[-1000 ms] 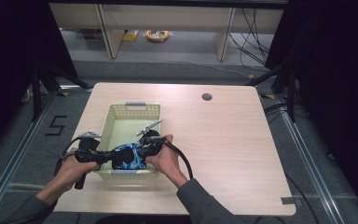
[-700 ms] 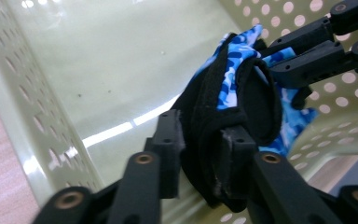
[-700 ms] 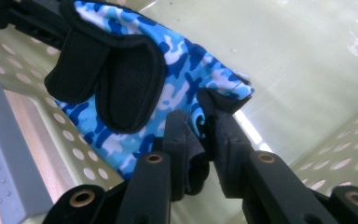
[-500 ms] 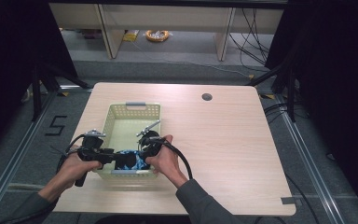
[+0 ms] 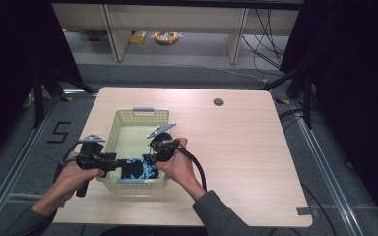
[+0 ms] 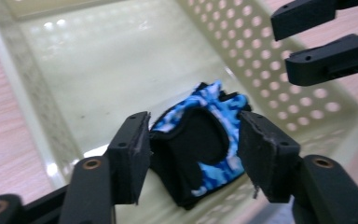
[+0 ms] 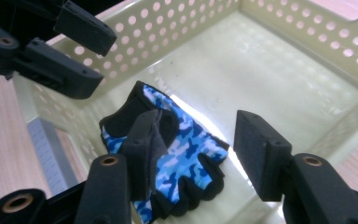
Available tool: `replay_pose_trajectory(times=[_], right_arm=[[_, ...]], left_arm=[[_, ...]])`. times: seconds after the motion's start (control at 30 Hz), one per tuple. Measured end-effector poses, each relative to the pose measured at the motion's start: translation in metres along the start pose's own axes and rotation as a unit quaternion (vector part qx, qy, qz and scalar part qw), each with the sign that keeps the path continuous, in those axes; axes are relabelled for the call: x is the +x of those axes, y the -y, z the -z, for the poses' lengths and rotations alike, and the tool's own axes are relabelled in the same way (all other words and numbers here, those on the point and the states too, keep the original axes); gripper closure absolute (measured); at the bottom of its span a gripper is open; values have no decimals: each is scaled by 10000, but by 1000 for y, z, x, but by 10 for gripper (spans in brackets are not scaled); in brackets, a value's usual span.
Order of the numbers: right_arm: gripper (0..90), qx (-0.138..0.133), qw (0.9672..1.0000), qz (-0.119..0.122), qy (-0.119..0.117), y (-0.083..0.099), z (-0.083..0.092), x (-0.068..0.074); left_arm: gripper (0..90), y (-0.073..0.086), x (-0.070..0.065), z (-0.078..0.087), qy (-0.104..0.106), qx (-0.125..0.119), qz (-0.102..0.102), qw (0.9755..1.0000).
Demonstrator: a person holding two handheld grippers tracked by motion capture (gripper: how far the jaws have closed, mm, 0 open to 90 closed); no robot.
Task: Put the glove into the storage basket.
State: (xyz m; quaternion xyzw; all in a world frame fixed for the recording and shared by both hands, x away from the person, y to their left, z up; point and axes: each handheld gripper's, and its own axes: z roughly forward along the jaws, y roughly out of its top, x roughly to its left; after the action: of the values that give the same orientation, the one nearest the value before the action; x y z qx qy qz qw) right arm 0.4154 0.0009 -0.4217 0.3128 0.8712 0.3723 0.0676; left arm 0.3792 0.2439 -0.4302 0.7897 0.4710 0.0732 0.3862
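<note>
Glove (image 6: 200, 140) lies in basket (image 5: 128, 128), fingers parted.

The table (image 5: 236, 162) is a pale wood-grain top with rounded corners and a small dark round grommet (image 5: 218, 102) set near its far edge, well away from either gripper's fingers. Directly on it stands a pale yellow perforated basket (image 5: 139, 117), left of the middle; its near end lies right under the fingers (image 6: 130, 154) of both grippers, with its far handle well beyond them. A grey tab (image 5: 306, 212) sits at the table's near right corner, far from them.
</note>
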Motion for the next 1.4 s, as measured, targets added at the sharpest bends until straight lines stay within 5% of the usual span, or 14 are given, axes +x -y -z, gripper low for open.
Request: replay_pose_trajectory(times=[0.1, 0.17, 0.37, 0.6, 0.9, 1.4], right_arm=[[480, -122, 9999, 58, 15, 5, 8, -3], [466, -147, 9995, -228, 148, 9, 15, -2], [443, -350, 9993, -120, -48, 21, 36, -7], [433, -511, 9985, -185, -5, 38, 57, -13], [422, -808, 9963, -304, 14, 62, 75, -21], [398, -746, 9960, -495, 36, 99, 89, -30]], left_arm=[[390, 1, -9, 4, 86, -122, -38, 9999], [372, 2, -17, 6, 120, -218, -60, 9997], [326, 5, -39, 4, 331, -426, -12, 9985], [296, 6, -58, 3, 624, -533, -110, 9966], [290, 12, -75, 0, 702, -591, -252, 9955], [278, 29, -99, -6, 902, -658, -531, 9923]])
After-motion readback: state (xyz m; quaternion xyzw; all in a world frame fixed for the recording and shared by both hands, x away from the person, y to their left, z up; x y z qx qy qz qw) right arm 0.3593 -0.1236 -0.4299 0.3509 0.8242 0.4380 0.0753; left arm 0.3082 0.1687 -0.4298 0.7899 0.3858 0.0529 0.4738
